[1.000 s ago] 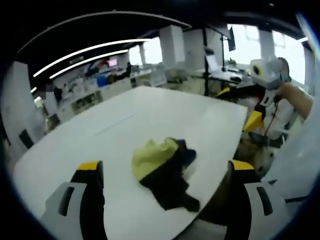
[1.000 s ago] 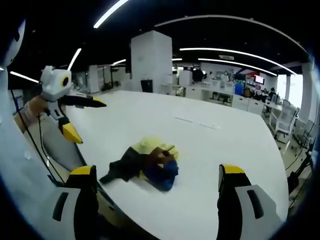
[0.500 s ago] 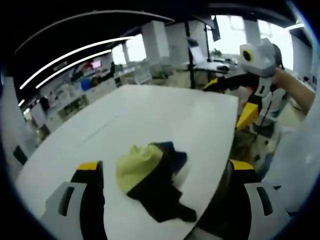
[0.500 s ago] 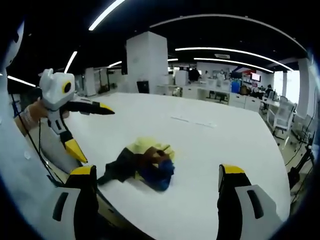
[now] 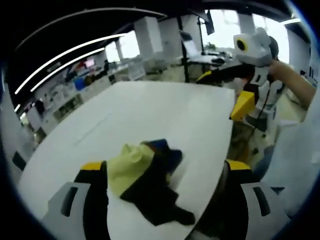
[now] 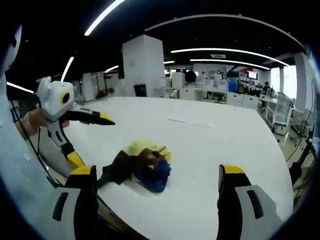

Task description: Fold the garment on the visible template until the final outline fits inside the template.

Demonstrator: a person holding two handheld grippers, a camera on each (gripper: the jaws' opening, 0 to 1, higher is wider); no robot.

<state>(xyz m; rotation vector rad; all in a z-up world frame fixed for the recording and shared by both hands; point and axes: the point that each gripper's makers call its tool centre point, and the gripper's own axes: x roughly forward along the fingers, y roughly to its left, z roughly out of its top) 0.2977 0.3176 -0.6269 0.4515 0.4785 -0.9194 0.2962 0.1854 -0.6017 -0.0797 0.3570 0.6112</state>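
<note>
— Where do we see the garment [image 5: 145,182]?

— Crumpled in a yellow, black and blue heap on the white surface [image 5: 150,115], near its edge, between the jaws of our left gripper [image 5: 162,192].

— And our grippers?

— Both jaws spread wide, holding nothing. The right gripper [image 6: 155,195] hangs above the surface, apart from the garment. No template outline that we can make out.

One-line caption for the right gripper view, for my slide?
Crumpled garment near the white table edge, both hand-held grippers open, left hovering beside it.
</note>
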